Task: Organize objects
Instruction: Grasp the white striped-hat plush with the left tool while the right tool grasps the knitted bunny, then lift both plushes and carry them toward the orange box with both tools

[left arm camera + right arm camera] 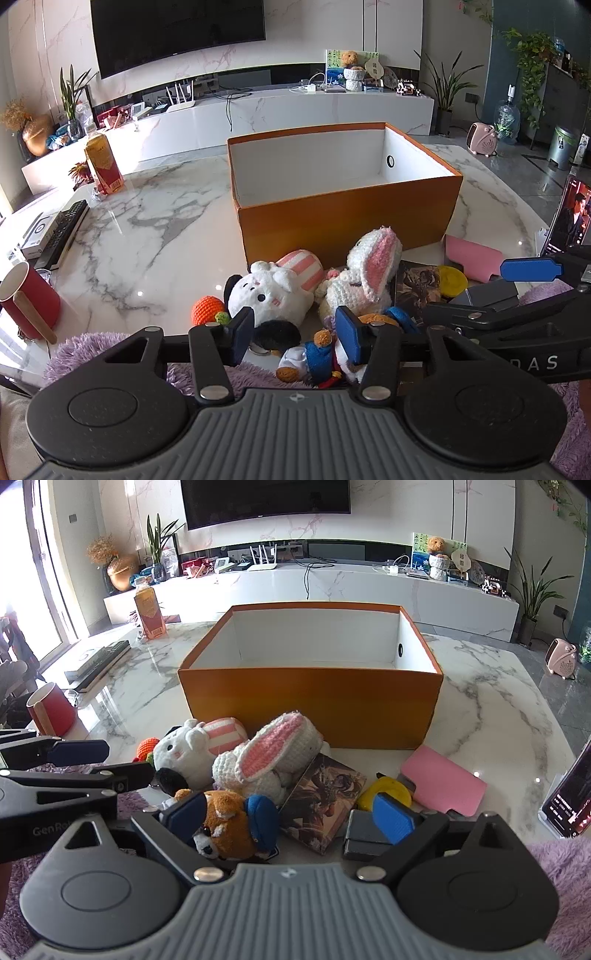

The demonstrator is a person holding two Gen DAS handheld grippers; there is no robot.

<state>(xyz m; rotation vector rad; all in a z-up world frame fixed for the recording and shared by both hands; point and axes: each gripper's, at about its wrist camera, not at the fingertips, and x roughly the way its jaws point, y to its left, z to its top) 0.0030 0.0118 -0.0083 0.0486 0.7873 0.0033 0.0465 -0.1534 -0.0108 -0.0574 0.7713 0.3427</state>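
An open orange box (347, 218) (310, 705) with a white empty inside stands on the marble table. In front of it lies a pile: a white plush with pink-striped part (273, 288) (184, 753), a crocheted white rabbit (365, 273) (273, 760), an orange crochet ball (207, 309), a brown dog doll in blue (314, 354) (229, 823), a picture card (325, 805), a yellow disc (452, 281) (384, 790), a pink case (472, 258) (443, 782). My left gripper (295, 332) is open over the dog doll. My right gripper (291, 812) is open around the dog doll and card.
A red cup (29, 299) (51, 709) stands at the left, with remotes (62, 232) and a yellow bottle (103, 166) further back. A phone on a stand (569, 218) (569, 805) is at the right edge. Purple fluffy fabric (85, 347) lies at the near edge.
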